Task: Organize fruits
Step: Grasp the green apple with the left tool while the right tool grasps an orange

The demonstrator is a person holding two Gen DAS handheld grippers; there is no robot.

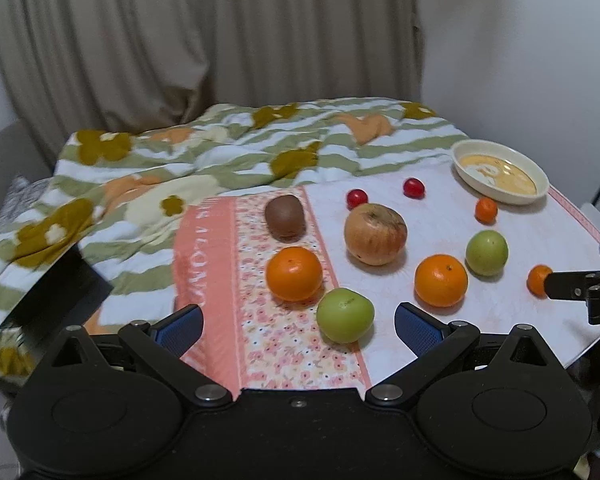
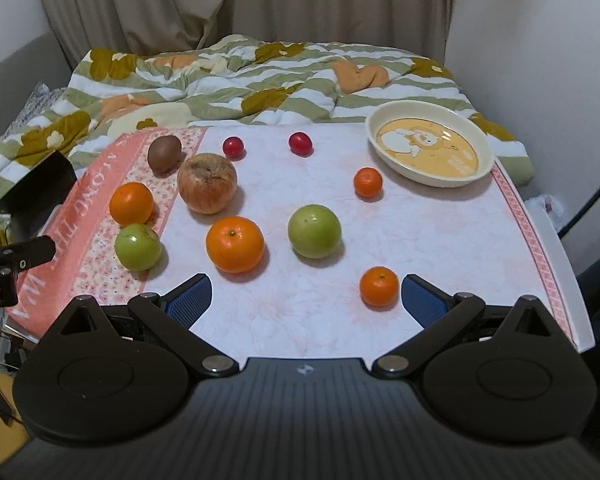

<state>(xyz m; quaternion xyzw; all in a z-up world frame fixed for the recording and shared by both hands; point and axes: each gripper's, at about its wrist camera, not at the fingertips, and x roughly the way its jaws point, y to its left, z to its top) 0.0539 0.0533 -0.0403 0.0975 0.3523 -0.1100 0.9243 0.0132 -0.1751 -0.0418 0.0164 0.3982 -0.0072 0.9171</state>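
Fruit lies scattered on a cloth-covered table [image 2: 440,240]: a large apple [image 2: 207,183], a kiwi [image 2: 164,153], two oranges [image 2: 235,244] [image 2: 131,203], two green apples [image 2: 314,231] [image 2: 138,247], two small mandarins [image 2: 379,286] [image 2: 367,182] and two red cherry tomatoes [image 2: 233,147] [image 2: 300,143]. A cream dish [image 2: 430,143] stands empty at the far right. My right gripper [image 2: 306,300] is open and empty, its right pad beside the near mandarin. My left gripper [image 1: 298,326] is open and empty, with a green apple [image 1: 345,315] between its fingers.
A rumpled flowered quilt [image 2: 228,80] lies on the bed beyond the table. A curtain [image 2: 240,0] hangs behind. A dark object [image 2: 40,184] sits off the table's left edge. The table's right edge runs close to a wall.
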